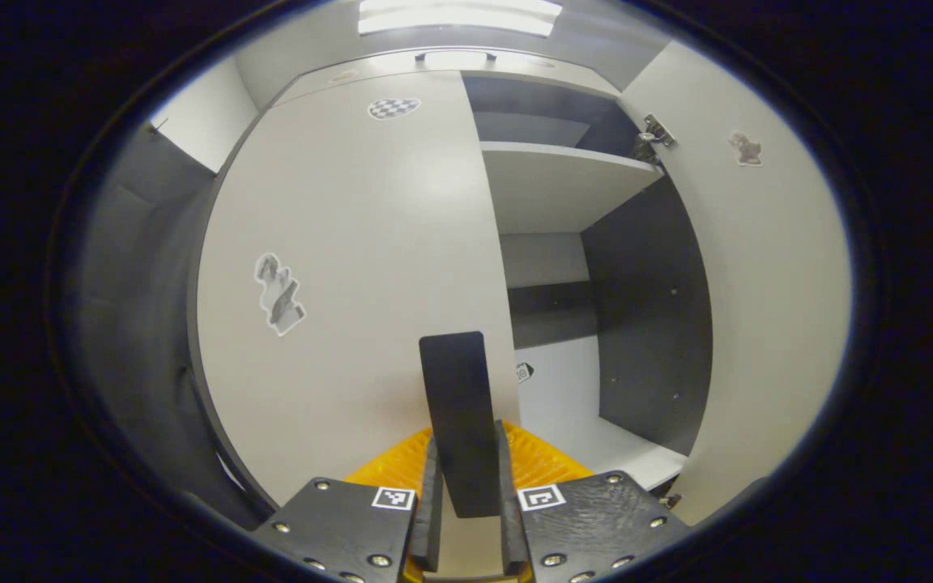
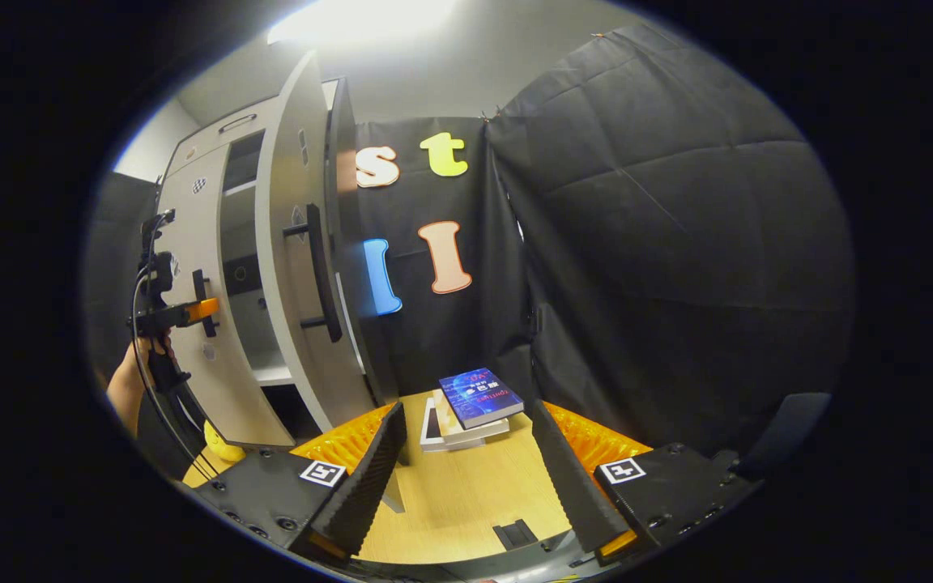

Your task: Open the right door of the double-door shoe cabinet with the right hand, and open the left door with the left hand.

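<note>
The pale double-door shoe cabinet (image 1: 434, 61) stands right in front of the left gripper view. Its left door (image 1: 353, 243) lies flat against the cabinet front, and the door's dark vertical handle (image 1: 454, 380) runs down between my left gripper's (image 1: 466, 494) fingers, which are shut on it. The right door (image 1: 766, 308) is swung wide open. In the right gripper view that right door (image 2: 292, 243) stands edge-on with its dark bar handle (image 2: 317, 275) facing me. My right gripper (image 2: 466, 478) is open, holding nothing, off to the door's right. The left gripper (image 2: 183, 312) sits at the left door handle (image 2: 203, 304).
Inside the cabinet are a light shelf (image 1: 564, 182) and dark side walls. A stack of books (image 2: 475, 405) lies on the wooden table (image 2: 466, 502) ahead of my right gripper. A small yellow object (image 2: 219, 441) sits by the cabinet base. A hand (image 2: 130, 380) holds the left gripper.
</note>
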{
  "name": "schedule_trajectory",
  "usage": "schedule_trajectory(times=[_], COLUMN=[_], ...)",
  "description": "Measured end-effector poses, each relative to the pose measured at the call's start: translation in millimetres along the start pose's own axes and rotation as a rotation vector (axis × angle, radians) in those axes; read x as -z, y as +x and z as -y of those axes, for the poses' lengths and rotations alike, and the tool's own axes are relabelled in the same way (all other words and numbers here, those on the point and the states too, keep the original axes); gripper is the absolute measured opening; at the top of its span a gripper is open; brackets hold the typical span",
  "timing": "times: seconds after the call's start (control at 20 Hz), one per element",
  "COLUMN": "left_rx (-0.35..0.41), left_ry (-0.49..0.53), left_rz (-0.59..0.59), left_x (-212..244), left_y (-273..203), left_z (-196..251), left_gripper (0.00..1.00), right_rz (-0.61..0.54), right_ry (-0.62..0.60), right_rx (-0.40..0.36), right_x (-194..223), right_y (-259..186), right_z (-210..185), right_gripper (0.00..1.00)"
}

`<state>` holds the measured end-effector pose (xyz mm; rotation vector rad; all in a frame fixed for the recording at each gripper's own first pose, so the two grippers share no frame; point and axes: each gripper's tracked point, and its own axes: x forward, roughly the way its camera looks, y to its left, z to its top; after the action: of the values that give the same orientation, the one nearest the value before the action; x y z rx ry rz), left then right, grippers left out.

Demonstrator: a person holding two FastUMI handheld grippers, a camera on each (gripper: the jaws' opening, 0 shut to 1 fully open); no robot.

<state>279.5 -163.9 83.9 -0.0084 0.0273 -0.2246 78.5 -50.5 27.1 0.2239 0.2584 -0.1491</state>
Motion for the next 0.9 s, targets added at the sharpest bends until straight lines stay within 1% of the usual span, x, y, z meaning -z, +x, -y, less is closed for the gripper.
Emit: schedule_trajectory(times=[0.1,0.25,0.3,0.35,0.55,0.6,0.7,0.75,0.9], left_rx=[0.002,0.007,0.017,0.029,0.052,0.054,0.058,0.061,0.074], left_ry=[-0.048,-0.043,-0.041,-0.047,-0.053,-0.050,-0.048,-0.045,-0.027], left_rz=[-0.016,-0.038,-0.042,-0.042,-0.054,-0.055,-0.057,-0.056,-0.055], left_x=[2.1,2.6,3.0,3.0,4.6,4.5,2.6,1.9,2.0], left_y=[1.5,-1.0,-2.1,-3.3,-8.9,-9.1,-10.0,-11.0,-14.0], left_z=[0.8,-0.4,-0.1,0.0,-1.2,-2.0,-3.5,-4.8,-8.6], left_gripper=[0.22,0.19,0.14,0.12,0.12,0.14,0.14,0.12,0.12], right_rz=[0.009,0.021,0.022,0.021,0.024,0.018,0.011,0.009,0.008], right_ry=[0.008,-0.024,-0.033,-0.042,-0.066,-0.082,-0.104,-0.106,-0.103], right_rx=[-0.012,-0.034,-0.048,-0.061,-0.108,-0.110,-0.127,-0.142,-0.172], right_x=[-2.6,-2.9,-3.7,-3.7,-5.9,-3.5,-0.6,0.1,1.1], right_y=[0.8,0.8,1.5,2.3,5.0,5.4,3.6,2.4,-0.4], right_z=[-3.5,-8.4,-12.1,-15.6,-30.3,-30.3,-36.9,-42.0,-52.6], right_gripper=[0.98,0.98,0.98,0.98,0.98,0.98,0.98,0.98,0.98])
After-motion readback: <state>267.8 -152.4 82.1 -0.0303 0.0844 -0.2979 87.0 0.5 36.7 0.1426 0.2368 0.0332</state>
